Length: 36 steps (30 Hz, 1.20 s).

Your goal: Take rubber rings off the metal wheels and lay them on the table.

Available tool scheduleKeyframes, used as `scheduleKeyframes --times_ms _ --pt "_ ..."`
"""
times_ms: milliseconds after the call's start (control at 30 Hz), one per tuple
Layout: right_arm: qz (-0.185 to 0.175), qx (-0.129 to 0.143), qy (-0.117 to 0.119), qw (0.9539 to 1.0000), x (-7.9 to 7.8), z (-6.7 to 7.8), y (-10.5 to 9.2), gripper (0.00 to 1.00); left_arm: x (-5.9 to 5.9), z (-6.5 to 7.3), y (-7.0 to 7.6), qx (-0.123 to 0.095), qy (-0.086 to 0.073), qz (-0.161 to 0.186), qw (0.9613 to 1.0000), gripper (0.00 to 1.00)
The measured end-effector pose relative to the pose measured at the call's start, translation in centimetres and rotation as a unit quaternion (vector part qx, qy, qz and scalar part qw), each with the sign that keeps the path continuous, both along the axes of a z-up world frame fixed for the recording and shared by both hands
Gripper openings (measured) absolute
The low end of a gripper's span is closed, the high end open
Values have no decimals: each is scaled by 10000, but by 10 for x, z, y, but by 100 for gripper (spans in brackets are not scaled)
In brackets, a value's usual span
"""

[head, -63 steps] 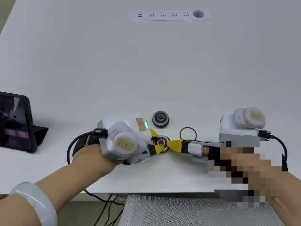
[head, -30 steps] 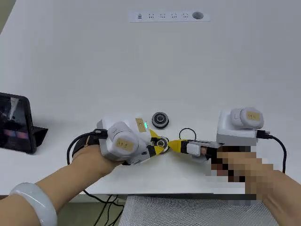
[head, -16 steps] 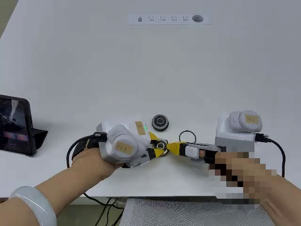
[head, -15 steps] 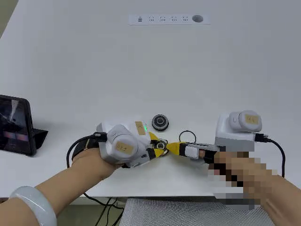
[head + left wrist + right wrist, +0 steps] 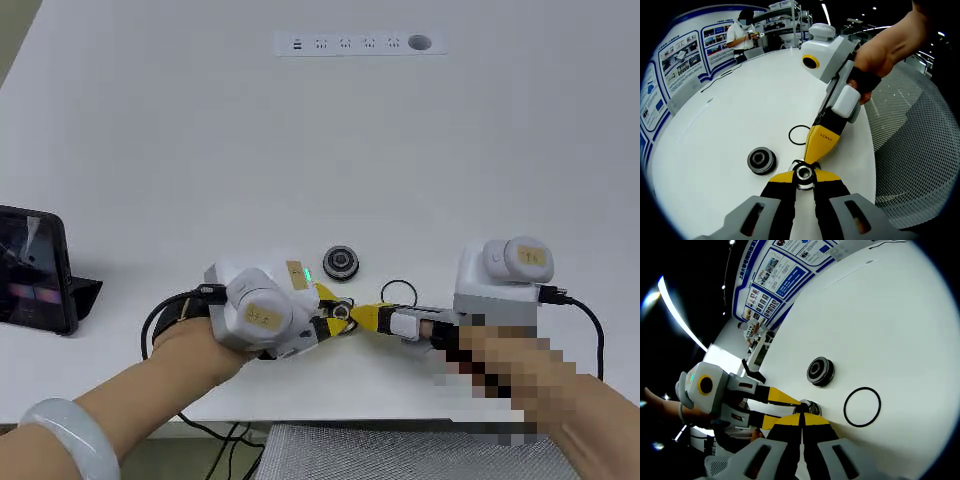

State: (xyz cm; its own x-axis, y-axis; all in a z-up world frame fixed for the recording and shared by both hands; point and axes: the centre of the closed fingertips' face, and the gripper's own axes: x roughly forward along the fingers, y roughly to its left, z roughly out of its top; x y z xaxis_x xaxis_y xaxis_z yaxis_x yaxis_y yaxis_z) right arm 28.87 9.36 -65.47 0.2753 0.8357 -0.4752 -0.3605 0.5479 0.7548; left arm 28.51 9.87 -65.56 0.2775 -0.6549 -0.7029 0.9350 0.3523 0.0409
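Near the table's [image 5: 300,150] front edge, your left gripper [image 5: 804,178] clamps the small metal wheel [image 5: 804,172] between its tips; your right gripper [image 5: 802,416] meets the wheel's rim, jaws pressed together; whether they pinch rubber, I cannot tell; expect that rubber to be thin, stretchy and clingy, so nip only its outer edge; one freed ring [image 5: 800,135] lies nearby.
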Motion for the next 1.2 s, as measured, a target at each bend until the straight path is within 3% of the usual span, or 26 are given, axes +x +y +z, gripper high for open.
scheduleKeyframes --times_ms 633,833,1033,1200 --pt "-4 261 -37 9997 -2 13 7 1 0 -1 0 -16 3 21 10000 13" --pt "-107 346 57 9993 -3 16 5 1 0 -1 0 -9 -2 14 10000 13" --pt "-157 205 119 9996 -3 9 2 1 0 0 0 53 -42 -78 9999 13" --pt "-179 148 115 9997 -4 7 3 2 -1 1 -1 -25 -102 -63 9999 14"
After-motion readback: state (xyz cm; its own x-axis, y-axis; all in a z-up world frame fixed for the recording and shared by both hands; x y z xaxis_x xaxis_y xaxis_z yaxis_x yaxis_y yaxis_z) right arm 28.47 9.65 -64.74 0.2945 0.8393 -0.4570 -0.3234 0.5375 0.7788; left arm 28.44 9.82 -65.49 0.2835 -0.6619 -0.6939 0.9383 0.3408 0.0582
